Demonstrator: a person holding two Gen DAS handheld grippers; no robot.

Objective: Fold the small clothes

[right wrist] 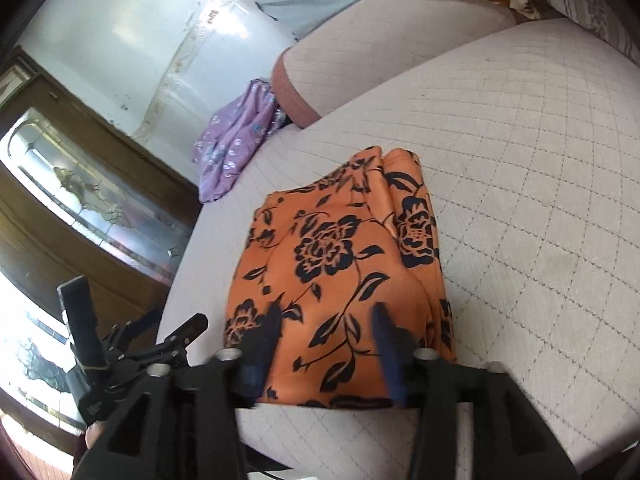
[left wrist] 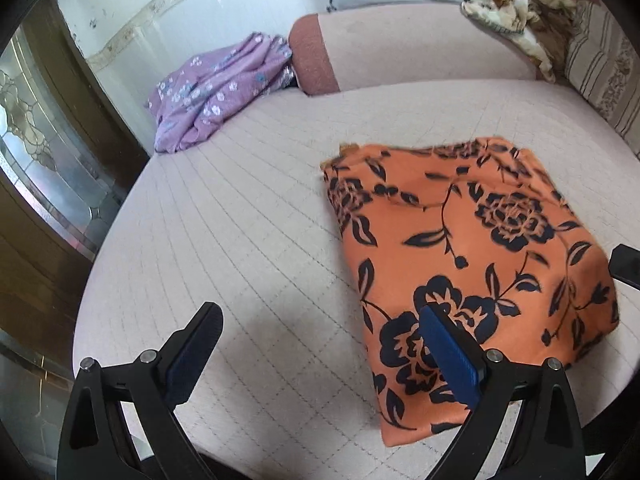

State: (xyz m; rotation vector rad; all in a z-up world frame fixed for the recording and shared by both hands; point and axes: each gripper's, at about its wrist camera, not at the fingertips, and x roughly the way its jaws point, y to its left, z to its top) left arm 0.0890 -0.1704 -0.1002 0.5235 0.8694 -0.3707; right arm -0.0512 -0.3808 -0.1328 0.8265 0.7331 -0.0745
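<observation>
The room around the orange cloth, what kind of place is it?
Most likely a living room in a home. The folded orange cloth lies on a quilted sofa seat with a padded backrest, other clothes lie about, and a wooden door with patterned glass stands beside it.

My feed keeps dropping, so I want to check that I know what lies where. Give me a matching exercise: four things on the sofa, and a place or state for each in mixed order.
Things:
1. orange flowered cloth
2. purple flowered cloth
3. cream patterned cloth
4. left claw

Places or states:
A. crumpled at the seat's far left edge, beside the armrest
B. open, nothing between its fingers
C. folded flat on the seat cushion
D. bunched on top of the backrest, far right

Pairs: 1-C, 2-A, 3-D, 4-B
</observation>
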